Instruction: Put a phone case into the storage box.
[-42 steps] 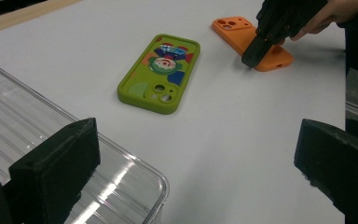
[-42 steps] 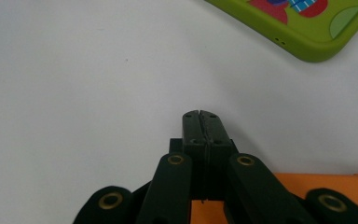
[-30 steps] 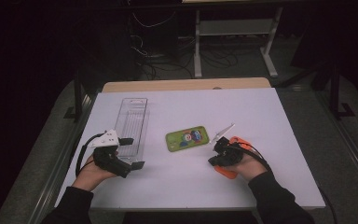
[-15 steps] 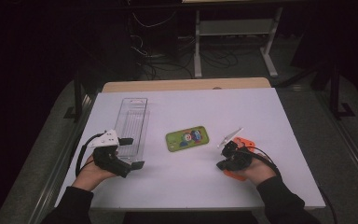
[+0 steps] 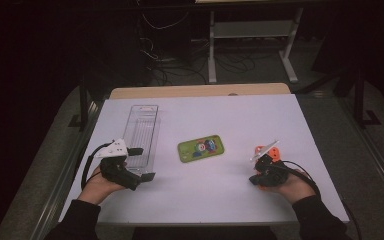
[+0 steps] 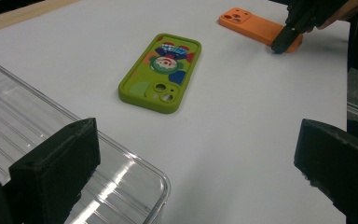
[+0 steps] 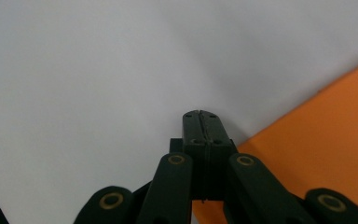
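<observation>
Orange phone case [image 6: 260, 29] lies flat on the white table [image 5: 220, 115] at the right side, camera cutout end pointing away from the person. Right gripper [image 5: 261, 176] sits at its near end. In the right gripper view [image 7: 200, 122] the jaws are pressed fully together w/ nothing visible between them, tips down at the table just beside the case's edge, orange [image 7: 317, 158] running off to the right of the tips. Left gripper view shows the same: closed black tips touching or almost touching the near corner of the orange case; can't tell for sure whether they rest on it or on the table next to it.

Key relation: case's long axis runs roughly away from the person, slightly angled, and extends forward from the right gripper. So the case is ahead of the tips, not between them. Any grab would likely need the jaws opened first, then straddling an edge.

Left gripper [image 5: 130, 167] is well apart on the left, jaws [image 6: 56, 163] spread wide, empty, hovering at the near corner of the clear plastic tray [image 5: 141, 132]. Green phone case [image 5: 200, 148] lies between the two grippers, mid-table, long axis roughly left-right, untouched.

Right hand [image 5: 290, 186] is clearly the nearer one to the orange case; left hand [image 5: 97, 184] nearer the tray.
</observation>
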Tool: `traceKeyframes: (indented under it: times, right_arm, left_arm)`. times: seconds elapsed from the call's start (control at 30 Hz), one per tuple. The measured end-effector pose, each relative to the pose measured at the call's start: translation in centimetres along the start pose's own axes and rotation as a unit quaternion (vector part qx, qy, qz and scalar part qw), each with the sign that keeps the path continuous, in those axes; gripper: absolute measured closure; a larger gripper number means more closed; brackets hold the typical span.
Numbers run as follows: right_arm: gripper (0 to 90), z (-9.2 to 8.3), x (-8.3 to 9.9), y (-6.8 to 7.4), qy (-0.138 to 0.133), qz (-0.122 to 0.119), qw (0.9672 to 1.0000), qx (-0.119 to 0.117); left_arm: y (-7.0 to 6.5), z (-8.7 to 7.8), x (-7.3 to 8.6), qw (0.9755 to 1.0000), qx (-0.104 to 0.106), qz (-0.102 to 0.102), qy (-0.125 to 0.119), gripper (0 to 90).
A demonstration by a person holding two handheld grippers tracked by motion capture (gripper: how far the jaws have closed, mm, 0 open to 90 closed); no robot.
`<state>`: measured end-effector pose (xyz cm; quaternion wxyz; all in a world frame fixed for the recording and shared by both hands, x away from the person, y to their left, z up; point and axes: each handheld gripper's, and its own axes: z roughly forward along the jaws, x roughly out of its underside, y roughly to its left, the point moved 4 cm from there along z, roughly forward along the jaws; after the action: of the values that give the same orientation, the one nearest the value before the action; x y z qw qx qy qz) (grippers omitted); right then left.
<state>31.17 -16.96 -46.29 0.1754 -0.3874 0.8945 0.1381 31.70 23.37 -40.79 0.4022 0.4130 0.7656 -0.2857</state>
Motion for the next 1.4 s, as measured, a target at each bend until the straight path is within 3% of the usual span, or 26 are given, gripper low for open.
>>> traceKeyframes:
  times: [0.17,0.37,0.6,0.63,0.67,0.7,0.87,0.93,1.03,1.13,1.27,1.33,1.37,1.4]
  right_arm:
    - [88.6,-0.9,1.3,-1.3,0.002,0.015,0.9997,0.017]
    - [88.6,-2.1,3.0,-3.1,-0.005,0.052,0.9982,0.029]
    - [88.5,-2.5,3.5,-3.6,-0.015,0.061,0.9977,0.027]
    - [88.4,-2.6,3.3,-3.6,-0.027,0.062,0.9975,0.023]
    - [88.0,-3.2,3.0,-3.4,-0.063,0.061,0.996,0.018]
    - [85.6,-3.2,3.0,-3.4,-0.063,0.061,0.996,0.018]
    - [74.7,-4.6,1.2,-3.1,-0.15,0.077,0.9854,-0.021]
    - [69.6,-4.7,0.4,-2.9,-0.171,0.075,0.9822,-0.021]
    - [61.9,-4.4,-0.7,-2.5,-0.19,0.064,0.9796,-0.019]
    - [52.5,-4.1,-1.6,-2.1,-0.213,0.069,0.9743,-0.026]
    - [37.2,-3.7,-2.7,-1.5,-0.244,0.05,0.9684,-0.016]
    - [27.8,-3.5,-3.2,-1.1,-0.252,0.044,0.9668,-0.013]
    - [18.0,-3.2,-3.4,-0.7,-0.252,0.039,0.9666,-0.024]
    - [18.0,-3.2,-3.4,-0.7,-0.252,0.039,0.9666,-0.024]
  left_arm:
    - [0.0,0.1,0.0,1.0,0.001,0.0,0.0,0.0]
    - [-0.1,0.1,0.1,1.0,0.001,-0.002,0.001,0.0]
    - [-0.1,0.2,0.1,1.0,0.002,0.004,0.004,0.0]
    - [-0.1,0.2,0.1,1.0,0.002,0.004,0.003,0.0]
    - [-0.1,0.2,0.1,1.0,0.002,0.004,0.003,0.0]
    - [-0.1,0.2,0.1,1.0,0.002,0.004,0.003,0.0]
    - [-0.2,0.3,0.0,1.0,0.003,0.003,0.003,0.0]
    - [-0.3,0.3,0.0,1.0,0.004,0.004,0.005,0.0]
    - [-0.3,0.4,0.0,1.0,0.005,0.002,0.002,0.0]
    - [-0.3,0.3,0.0,1.0,0.005,0.004,0.005,0.0]
    - [-0.5,0.6,0.0,0.9999,0.009,0.002,0.005,0.0]
    - [-0.5,0.6,-0.1,0.9999,0.01,0.008,0.007,0.0]
    - [-0.5,0.6,-0.1,0.9999,0.01,0.008,0.007,0.0]
    - [-0.5,0.6,-0.1,0.9999,0.011,0.007,0.006,0.0]
